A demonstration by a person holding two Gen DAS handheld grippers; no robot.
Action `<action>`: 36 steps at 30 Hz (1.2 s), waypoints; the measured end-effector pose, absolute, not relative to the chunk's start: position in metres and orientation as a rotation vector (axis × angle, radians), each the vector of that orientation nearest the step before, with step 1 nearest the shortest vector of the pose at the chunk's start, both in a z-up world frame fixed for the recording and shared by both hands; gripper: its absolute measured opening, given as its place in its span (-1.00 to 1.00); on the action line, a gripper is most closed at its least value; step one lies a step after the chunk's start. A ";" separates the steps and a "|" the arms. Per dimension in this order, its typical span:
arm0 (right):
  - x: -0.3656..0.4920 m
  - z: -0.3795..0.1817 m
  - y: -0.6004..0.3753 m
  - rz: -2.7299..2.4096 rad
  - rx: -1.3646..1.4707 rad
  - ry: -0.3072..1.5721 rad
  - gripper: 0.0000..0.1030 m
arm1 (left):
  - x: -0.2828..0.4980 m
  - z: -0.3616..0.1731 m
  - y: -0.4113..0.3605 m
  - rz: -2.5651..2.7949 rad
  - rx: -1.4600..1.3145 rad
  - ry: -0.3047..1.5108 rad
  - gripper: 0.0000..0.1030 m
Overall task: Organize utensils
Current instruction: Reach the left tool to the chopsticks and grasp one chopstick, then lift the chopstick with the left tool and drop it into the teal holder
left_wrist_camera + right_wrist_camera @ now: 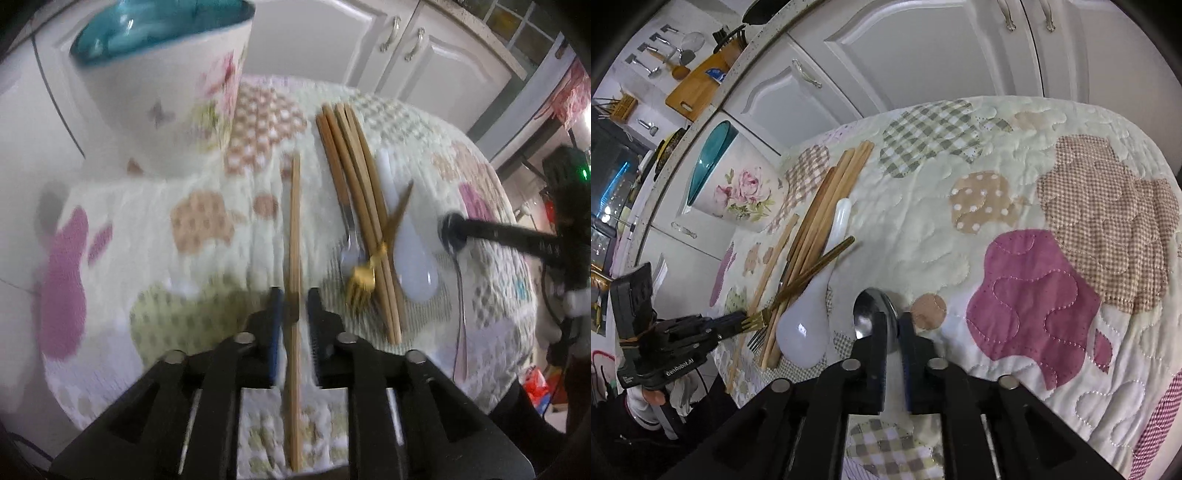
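My left gripper [294,301] is shut on a pair of wooden chopsticks [294,236] and holds them just above the quilted tablecloth [207,221]. A floral cup with a teal inside [166,92] stands at the far left. My right gripper [892,325] is shut on the handle of a steel spoon [868,314]. A pile lies between them: wooden chopsticks [351,177], a gold fork [364,282], a steel fork [349,247] and a white soup spoon [415,262]. The cup [735,184] and the pile [820,218] also show in the right wrist view.
White cabinet doors [369,44] stand behind the round table. The left gripper body [665,339] shows at the left of the right wrist view. A counter with a cutting board [698,88] and hanging tools is at the upper left.
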State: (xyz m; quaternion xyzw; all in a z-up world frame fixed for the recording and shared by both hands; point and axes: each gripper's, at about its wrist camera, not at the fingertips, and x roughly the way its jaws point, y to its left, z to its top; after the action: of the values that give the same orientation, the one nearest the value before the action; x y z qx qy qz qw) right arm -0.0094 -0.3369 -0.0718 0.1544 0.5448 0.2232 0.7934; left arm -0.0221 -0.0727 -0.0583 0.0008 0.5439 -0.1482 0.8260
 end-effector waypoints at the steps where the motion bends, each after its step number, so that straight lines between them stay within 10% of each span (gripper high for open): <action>1: -0.008 -0.071 -0.337 0.471 0.326 1.167 -0.54 | -0.017 -0.057 -0.075 -0.318 0.002 1.143 -0.53; 13: 0.004 -0.072 -0.320 0.528 0.279 1.149 -0.67 | 0.045 -0.075 -0.107 -0.262 0.092 1.127 -0.50; 17: -0.002 -0.070 -0.312 0.532 0.235 1.155 -0.92 | 0.045 -0.070 -0.100 -0.308 0.052 1.144 -0.92; 36: -0.022 0.051 -0.295 0.601 0.197 0.919 -0.94 | -0.037 0.086 0.001 -0.426 -0.208 0.858 -0.92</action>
State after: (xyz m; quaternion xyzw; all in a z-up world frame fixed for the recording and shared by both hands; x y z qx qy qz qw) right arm -0.0221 -0.2947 0.0509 0.0937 0.4359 0.2850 0.8485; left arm -0.0366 0.0010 0.0857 -0.0998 0.4122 -0.2047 0.8822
